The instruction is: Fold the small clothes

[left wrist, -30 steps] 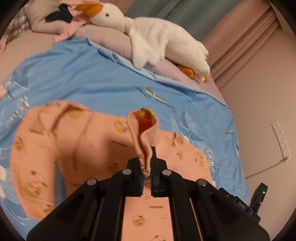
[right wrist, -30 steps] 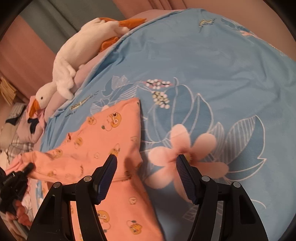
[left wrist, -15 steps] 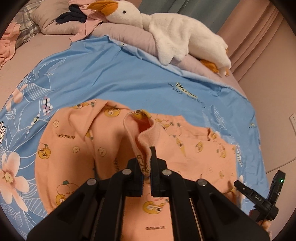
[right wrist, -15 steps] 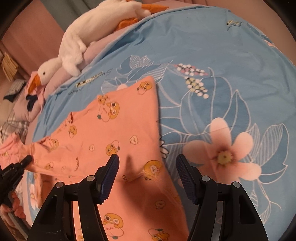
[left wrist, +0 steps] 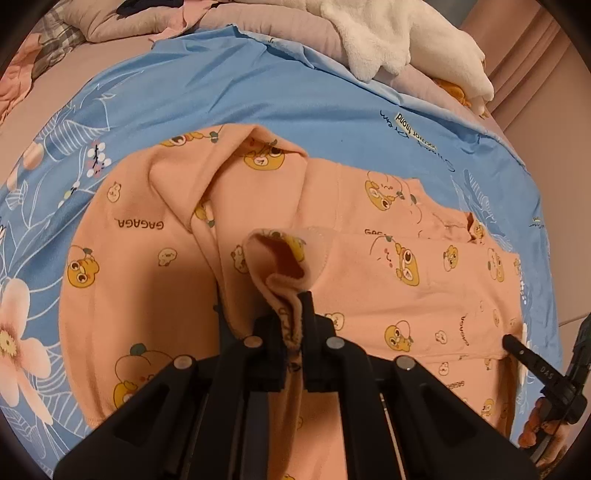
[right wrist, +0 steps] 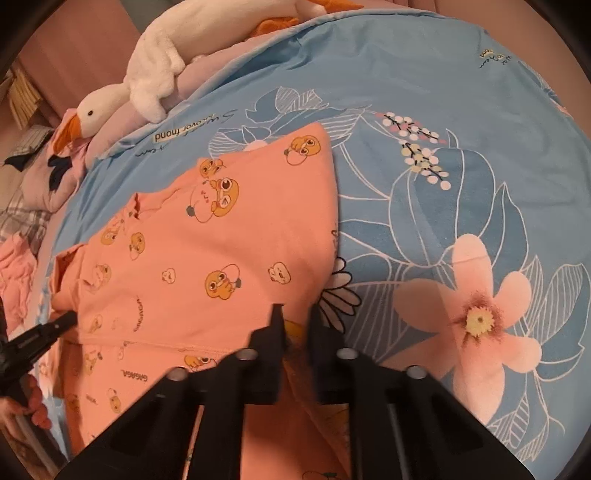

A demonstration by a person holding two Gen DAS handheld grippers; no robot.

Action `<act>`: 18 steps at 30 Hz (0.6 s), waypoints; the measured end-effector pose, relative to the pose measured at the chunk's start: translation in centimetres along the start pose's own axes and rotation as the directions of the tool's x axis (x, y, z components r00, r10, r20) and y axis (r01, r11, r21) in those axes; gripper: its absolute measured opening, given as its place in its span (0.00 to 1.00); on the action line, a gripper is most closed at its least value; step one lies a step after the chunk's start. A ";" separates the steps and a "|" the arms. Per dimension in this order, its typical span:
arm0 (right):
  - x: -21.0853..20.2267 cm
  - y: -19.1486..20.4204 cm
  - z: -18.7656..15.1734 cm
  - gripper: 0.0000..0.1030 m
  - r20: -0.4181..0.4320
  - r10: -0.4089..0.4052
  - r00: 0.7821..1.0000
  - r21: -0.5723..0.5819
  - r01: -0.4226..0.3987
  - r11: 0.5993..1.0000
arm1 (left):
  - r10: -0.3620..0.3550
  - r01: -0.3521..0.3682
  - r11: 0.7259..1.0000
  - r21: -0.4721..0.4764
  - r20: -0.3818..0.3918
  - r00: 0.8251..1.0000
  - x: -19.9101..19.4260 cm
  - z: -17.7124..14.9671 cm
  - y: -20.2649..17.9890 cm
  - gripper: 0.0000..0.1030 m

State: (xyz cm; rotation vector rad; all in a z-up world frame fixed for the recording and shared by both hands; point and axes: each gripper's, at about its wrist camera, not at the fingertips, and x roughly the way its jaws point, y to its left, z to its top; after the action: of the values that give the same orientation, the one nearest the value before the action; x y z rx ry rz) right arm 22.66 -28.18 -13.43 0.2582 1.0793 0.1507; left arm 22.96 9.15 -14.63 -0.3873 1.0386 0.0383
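- A small peach-orange fleece garment printed with cartoon bears (left wrist: 369, 280) lies spread on a blue bedsheet with pale flower drawings (right wrist: 424, 206), partly folded over itself.
- The left gripper (left wrist: 293, 325) has its black jaws clamped on a bunched edge of that garment, the cloth looping up just past the tips.
- The right gripper (right wrist: 295, 321) is closing its jaws at the garment's near right edge; orange cloth sits between them, though I can't quite tell whether the pads press on it.
- A white plush goose with an orange beak (right wrist: 147, 74) lies along the far edge of the sheet, on a pinkish pillow (left wrist: 258, 22).
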 end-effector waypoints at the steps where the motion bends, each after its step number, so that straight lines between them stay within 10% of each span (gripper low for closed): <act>1: -0.2 0.0 0.2 0.10 0.008 0.006 1.000 0.004 -0.006 1.000 | 0.004 -0.004 1.000 0.005 0.003 1.000 -0.1 0.0 -0.1 0.05; 18: 0.6 -0.5 0.1 0.07 0.002 -0.050 0.999 0.012 0.050 0.999 | 0.005 -0.005 1.000 0.007 -0.010 1.000 1.1 0.0 0.3 0.10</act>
State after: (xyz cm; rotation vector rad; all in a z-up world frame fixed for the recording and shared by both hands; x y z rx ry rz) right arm 23.00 -28.52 -14.00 0.2424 1.0837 0.0993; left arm 23.50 9.27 -15.67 -0.3788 1.0497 0.0374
